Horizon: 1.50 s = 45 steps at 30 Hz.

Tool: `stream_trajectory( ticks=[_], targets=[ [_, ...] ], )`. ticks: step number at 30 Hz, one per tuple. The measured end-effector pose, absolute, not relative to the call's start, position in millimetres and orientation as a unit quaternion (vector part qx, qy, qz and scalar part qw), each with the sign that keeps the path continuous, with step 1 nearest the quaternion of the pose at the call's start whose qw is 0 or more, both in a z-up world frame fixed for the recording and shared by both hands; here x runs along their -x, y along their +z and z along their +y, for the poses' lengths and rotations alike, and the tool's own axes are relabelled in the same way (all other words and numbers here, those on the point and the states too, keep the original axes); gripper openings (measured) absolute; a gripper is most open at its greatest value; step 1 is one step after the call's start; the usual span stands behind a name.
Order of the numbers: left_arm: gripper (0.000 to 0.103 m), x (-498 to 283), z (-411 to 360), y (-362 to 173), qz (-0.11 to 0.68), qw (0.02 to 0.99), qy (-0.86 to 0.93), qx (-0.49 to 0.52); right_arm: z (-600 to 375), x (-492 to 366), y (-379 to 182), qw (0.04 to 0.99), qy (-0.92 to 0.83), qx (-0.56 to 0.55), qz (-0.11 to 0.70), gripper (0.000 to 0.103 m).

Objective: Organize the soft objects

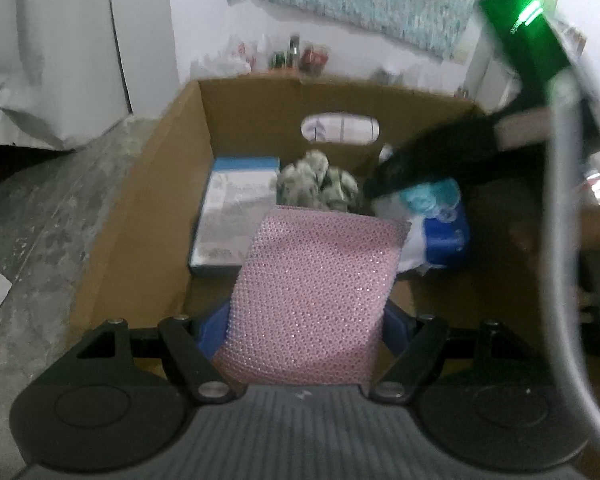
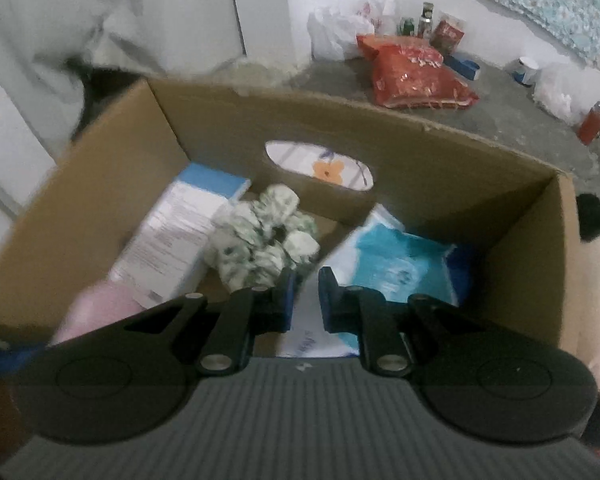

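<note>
Pink mesh sponge [image 1: 312,304] centre-low in left wrist frame, tilted over the cardboard box [image 1: 148,184]. In the box: green-white scrunchie [image 2: 264,238] mid-frame, blue-white soft pack [image 2: 396,268] to its right.

The right gripper [image 2: 303,300] hangs over an open cardboard box [image 2: 440,168], its blue-tipped jaws drawn close together with nothing visibly gripped. Inside the box lie a white-and-blue carton [image 2: 176,232], a green-and-white scrunchie [image 2: 264,236] and a blue plastic pack [image 2: 396,264]. A pink object [image 2: 96,308] blurs at the left; a red bag [image 2: 412,72] rests on the floor beyond
</note>
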<state>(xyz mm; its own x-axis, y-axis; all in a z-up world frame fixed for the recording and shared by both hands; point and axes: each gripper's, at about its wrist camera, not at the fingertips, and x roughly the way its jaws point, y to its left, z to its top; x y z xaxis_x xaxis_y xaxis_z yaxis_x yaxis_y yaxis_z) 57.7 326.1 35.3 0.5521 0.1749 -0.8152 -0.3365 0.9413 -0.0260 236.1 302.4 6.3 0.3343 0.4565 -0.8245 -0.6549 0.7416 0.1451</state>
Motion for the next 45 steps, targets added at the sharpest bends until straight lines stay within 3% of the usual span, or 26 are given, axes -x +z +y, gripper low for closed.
stream_trajectory(
  ticks=[9,13,17,21,25,26,29,38,41,45],
  targets=[
    [0.078,-94,333,5,0.51,0.833,0.165,0.138,242,-208,67,0.829,0.391,0.054,0.396,0.018],
    [0.085,-116,327,-17,0.522,0.827,0.164,0.128,219,-196,73,0.821,0.413,0.049,0.392,0.019],
    [0.096,-122,308,-18,0.531,0.825,0.187,0.038,204,-188,79,0.821,0.425,0.045,0.378,0.022],
    [0.097,-102,297,-8,0.538,0.823,0.176,0.049,190,-180,81,0.817,0.437,0.029,0.374,0.024],
    [0.076,-83,303,5,0.529,0.828,0.159,0.1,178,-175,80,0.813,0.444,0.011,0.377,0.024],
    [0.064,-83,306,4,0.531,0.826,0.157,0.108,175,-175,80,0.811,0.446,0.009,0.377,0.024],
    [0.052,-92,318,-5,0.551,0.808,0.157,0.139,171,-176,78,0.81,0.446,0.003,0.381,0.024],
    [0.05,-99,320,-12,0.555,0.799,0.134,0.19,166,-172,85,0.813,0.445,0.007,0.376,0.024],
    [0.037,-94,312,10,0.521,0.828,0.139,0.152,161,-171,87,0.816,0.443,0.009,0.371,0.024],
    [0.037,-109,317,24,0.476,0.856,0.181,0.089,156,-173,90,0.816,0.443,0.002,0.37,0.025]
  ],
)
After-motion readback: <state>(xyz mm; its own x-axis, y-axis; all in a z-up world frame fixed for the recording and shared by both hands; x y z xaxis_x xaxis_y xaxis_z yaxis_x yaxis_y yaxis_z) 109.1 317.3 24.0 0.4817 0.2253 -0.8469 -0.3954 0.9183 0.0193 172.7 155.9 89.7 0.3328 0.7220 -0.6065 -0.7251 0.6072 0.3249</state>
